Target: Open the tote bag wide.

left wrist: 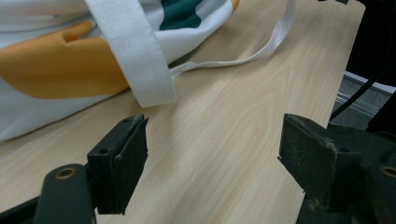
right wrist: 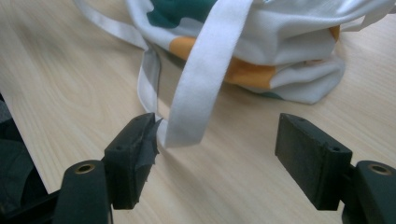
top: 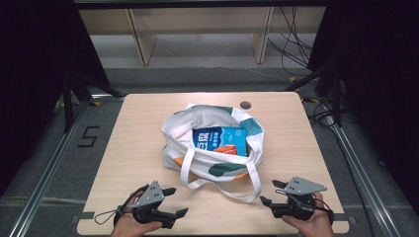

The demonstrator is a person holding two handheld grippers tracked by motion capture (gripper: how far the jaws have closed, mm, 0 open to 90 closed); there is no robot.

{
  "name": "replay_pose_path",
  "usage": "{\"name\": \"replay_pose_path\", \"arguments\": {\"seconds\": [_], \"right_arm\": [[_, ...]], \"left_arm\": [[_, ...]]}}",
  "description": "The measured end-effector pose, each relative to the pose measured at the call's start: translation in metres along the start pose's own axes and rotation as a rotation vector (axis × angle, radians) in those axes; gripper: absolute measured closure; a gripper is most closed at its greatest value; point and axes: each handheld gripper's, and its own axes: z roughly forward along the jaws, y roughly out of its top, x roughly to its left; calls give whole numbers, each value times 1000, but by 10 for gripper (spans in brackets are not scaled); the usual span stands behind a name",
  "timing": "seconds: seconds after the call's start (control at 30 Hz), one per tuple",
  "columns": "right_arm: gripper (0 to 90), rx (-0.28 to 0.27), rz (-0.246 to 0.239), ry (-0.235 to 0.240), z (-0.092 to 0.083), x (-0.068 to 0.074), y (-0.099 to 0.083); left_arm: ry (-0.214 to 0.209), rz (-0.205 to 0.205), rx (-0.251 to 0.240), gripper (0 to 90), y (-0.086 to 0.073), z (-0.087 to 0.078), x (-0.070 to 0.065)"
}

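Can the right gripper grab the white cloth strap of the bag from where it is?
Probably yes. The right gripper is open, and the white cloth strap of the white, green and orange bag lies on the wooden table just ahead of its jaws, with nothing between.

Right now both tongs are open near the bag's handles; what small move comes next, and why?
Probably ease the right tongs forward a little around the white strap. Its looped end lies on the table just ahead of the open jaws, by one pad. The left tongs face bare wood, with their strap farther ahead.
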Motion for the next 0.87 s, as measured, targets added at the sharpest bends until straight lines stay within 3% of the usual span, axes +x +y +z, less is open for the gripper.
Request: {"name": "replay_pose_path", "arguments": {"seconds": [0.13, 0.17, 0.23, 0.27, 0.33, 0.4, 0.53, 0.57, 0.6, 0.7, 0.77, 0.8, 0.87], "right_arm": [[306, 20, 8, 12, 1, 5, -6], [306, 27, -22, 8, 1, 5, -9], [306, 32, -20, 8, 1, 6, -10], [306, 43, -17, 10, 1, 7, -11], [306, 52, -25, 11, 1, 9, -14], [306, 59, -34, 20, 2, 9, -16], [306, 78, -25, 21, 3, 10, -20], [306, 82, -3, 25, 3, 12, -21], [306, 88, -16, 28, 3, 11, -21], [306, 75, -26, 23, 3, 10, -21], [306, 77, -25, 20, 3, 10, -21], [306, 74, -29, 20, 3, 10, -21], [306, 74, -28, 20, 3, 9, -21]], "left_arm": [[12, -11, 2, 231, -3, -3, -1], [21, -11, 6, 231, -4, -4, -1], [29, 1, 19, 231, -6, -4, 1], [22, -18, -6, 231, -8, -2, -1], [24, -21, 6, 231, -10, -2, 0], [24, -6, 13, 231, -10, -1, 1], [32, -11, 31, 231, -12, 1, 1], [33, -6, 35, 231, -12, 1, 0], [28, -9, 25, 231, -13, 3, 0], [23, -13, 24, 231, -13, 4, -1], [21, 10, 21, 231, -13, 4, 1], [25, -22, 23, 231, -13, 4, -1], [32, -9, 30, 231, -13, 3, 0]]}}
